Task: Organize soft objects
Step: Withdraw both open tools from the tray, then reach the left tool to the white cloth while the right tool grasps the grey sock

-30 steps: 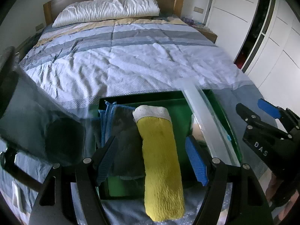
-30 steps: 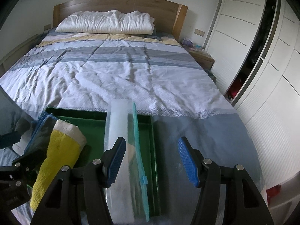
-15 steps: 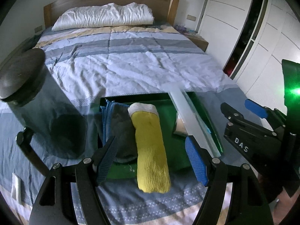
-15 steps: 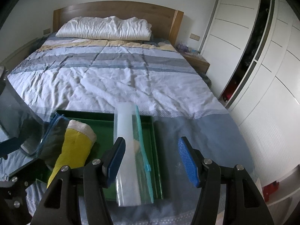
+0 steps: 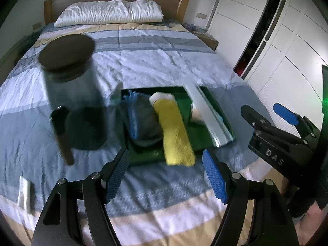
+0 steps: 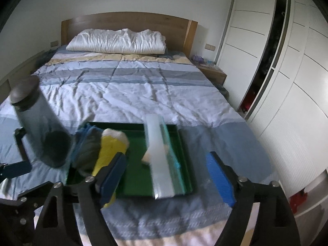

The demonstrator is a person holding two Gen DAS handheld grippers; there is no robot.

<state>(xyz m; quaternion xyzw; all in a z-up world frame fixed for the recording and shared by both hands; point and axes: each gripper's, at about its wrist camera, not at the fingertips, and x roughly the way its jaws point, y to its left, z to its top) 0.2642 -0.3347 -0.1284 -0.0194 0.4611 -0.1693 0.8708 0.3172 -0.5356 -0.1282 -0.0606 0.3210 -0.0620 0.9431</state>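
Observation:
A green tray lies on the striped bed near its foot. In it lie a grey and blue rolled cloth, a yellow rolled towel with a white end, and a clear zip bag propped along the right rim. My left gripper hovers open short of the tray, nothing between its blue pads. My right gripper is to its right, jaws opening and empty.
A tall glass jar with a dark lid stands left of the tray. A small white object lies on the cover at the near left. White pillow at the headboard, white wardrobe along the right.
Both grippers have drawn back and up from the tray, which now looks smaller and farther. The right jaws have spread wider. The jar has come fully into view.

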